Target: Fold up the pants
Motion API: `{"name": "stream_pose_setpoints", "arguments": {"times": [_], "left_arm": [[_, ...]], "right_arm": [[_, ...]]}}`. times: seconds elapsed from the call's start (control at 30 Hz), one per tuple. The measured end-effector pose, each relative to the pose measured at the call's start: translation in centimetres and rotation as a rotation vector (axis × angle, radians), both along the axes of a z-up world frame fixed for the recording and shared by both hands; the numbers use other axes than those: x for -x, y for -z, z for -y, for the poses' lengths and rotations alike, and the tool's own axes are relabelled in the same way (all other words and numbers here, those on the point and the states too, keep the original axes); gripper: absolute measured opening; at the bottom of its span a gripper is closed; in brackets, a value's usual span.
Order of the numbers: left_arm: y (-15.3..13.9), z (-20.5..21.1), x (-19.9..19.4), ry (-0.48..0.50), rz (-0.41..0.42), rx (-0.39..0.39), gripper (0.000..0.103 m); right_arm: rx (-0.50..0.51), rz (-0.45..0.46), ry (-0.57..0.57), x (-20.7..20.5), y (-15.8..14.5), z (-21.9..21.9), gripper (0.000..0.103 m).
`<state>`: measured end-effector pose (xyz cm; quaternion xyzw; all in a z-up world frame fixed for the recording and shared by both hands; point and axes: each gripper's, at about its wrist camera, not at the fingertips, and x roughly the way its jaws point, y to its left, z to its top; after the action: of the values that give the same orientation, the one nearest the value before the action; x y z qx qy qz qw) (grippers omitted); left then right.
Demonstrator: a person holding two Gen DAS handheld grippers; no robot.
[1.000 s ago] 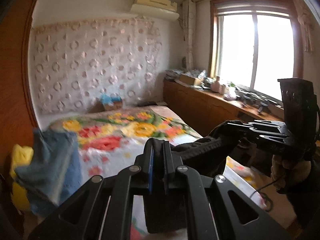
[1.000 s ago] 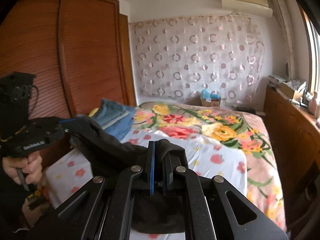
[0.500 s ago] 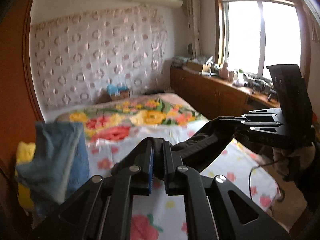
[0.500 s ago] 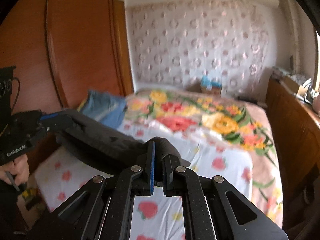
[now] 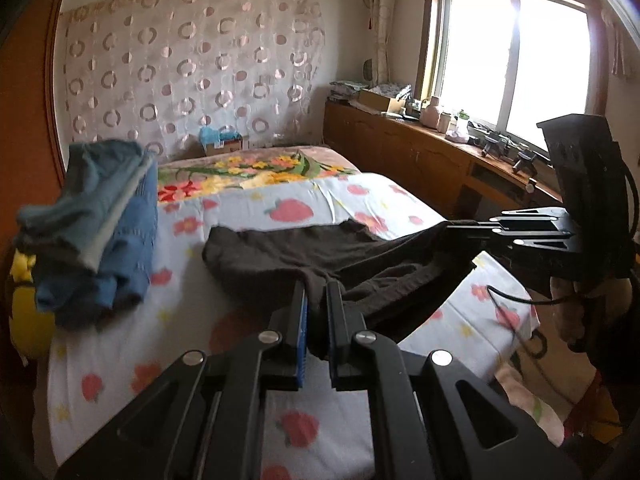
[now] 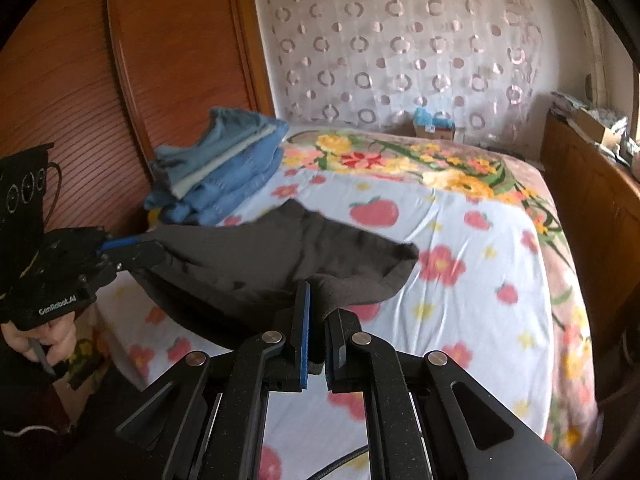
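Dark brown pants point(image 5: 320, 252) hang stretched between my two grippers over the near end of the bed, their far part lying on the sheet. My left gripper point(image 5: 316, 300) is shut on one edge of the pants. My right gripper point(image 6: 316, 304) is shut on the other edge point(image 6: 280, 256). The right gripper shows at the right in the left wrist view point(image 5: 452, 226). The left gripper shows at the left in the right wrist view point(image 6: 152, 250).
A stack of folded blue clothes point(image 5: 100, 220) sits on the bed's left side, also in the right wrist view point(image 6: 224, 164). The strawberry-print sheet point(image 6: 460, 280) covers the bed. A wooden wardrobe point(image 6: 80, 80) stands left, a wooden sideboard point(image 5: 420, 160) under the window right.
Both grippers have lowered and tipped toward the bed with the pants. The pants' far part now lies spread on the sheet instead of hanging bunched.
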<state>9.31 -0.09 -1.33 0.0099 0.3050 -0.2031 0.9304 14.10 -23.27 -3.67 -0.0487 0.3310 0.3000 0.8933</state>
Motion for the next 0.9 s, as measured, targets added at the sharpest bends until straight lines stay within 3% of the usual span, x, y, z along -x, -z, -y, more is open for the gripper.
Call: {"name": "stream_pose_setpoints", "arguments": {"times": [0.37, 0.63, 0.73, 0.8, 0.9], "left_arm": [[3.6, -0.5, 2.9, 0.001, -0.083, 0.026, 0.006], [5.9, -0.8, 2.6, -0.025, -0.124, 0.01, 0.006], [7.0, -0.9, 2.7, -0.037, -0.142, 0.004, 0.006], [7.7, -1.0, 2.9, -0.043, -0.154, 0.004, 0.006], [8.5, -1.4, 3.0, -0.05, -0.173, 0.013, 0.007]], "right_arm": [[0.014, -0.068, 0.012, 3.6, 4.1, -0.3, 0.003], [-0.013, -0.139, 0.024, 3.5, 7.4, -0.5, 0.003], [0.018, -0.134, 0.058, 3.8, 8.0, -0.7, 0.013], [0.045, -0.129, 0.086, 4.0, 8.6, -0.7, 0.029], [0.047, -0.157, 0.105, 4.0, 9.7, -0.3, 0.033]]}}
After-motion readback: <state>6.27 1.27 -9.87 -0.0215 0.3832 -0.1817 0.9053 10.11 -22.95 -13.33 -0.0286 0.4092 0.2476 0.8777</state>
